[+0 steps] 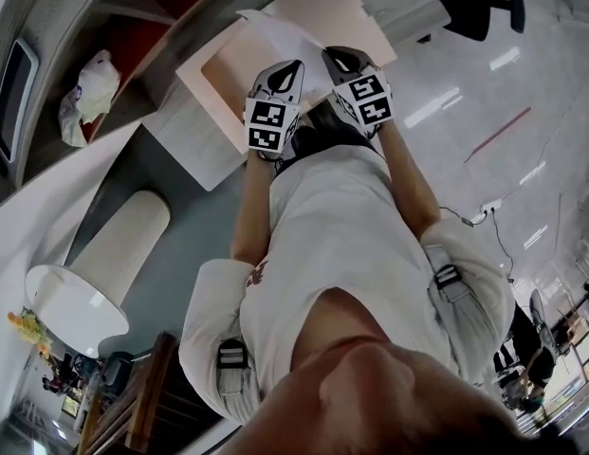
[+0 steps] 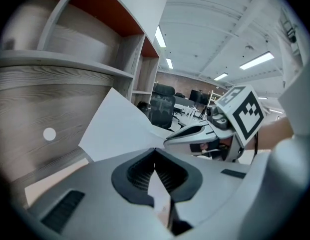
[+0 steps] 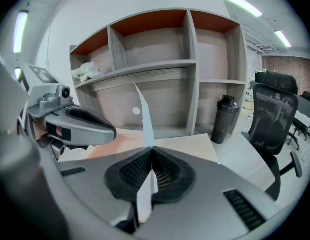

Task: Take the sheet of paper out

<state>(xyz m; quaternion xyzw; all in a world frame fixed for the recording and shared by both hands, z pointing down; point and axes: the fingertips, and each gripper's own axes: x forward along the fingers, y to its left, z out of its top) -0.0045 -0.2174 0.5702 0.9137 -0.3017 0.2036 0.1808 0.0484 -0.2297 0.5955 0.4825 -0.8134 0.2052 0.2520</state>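
A white sheet of paper [image 1: 280,34] is held up in the air over the pale board [image 1: 327,3] on the desk. My left gripper [image 1: 292,68] is shut on the sheet's near edge, and my right gripper [image 1: 334,58] is shut on the same edge just beside it. In the left gripper view the paper [image 2: 117,129] rises from the closed jaws of the left gripper [image 2: 155,150], with the right gripper [image 2: 192,132] close on the right. In the right gripper view the sheet [image 3: 144,116] stands edge-on out of the right gripper [image 3: 152,150]; the left gripper [image 3: 82,126] is at its left.
A grey shelf unit [image 3: 192,59] with orange back panels stands behind the desk [image 1: 194,131]. A crumpled white thing [image 1: 90,91] lies on one shelf. A dark bottle [image 3: 223,119] stands at the desk's right end, an office chair [image 3: 274,119] beyond it. A white lamp [image 1: 95,273] stands lower left.
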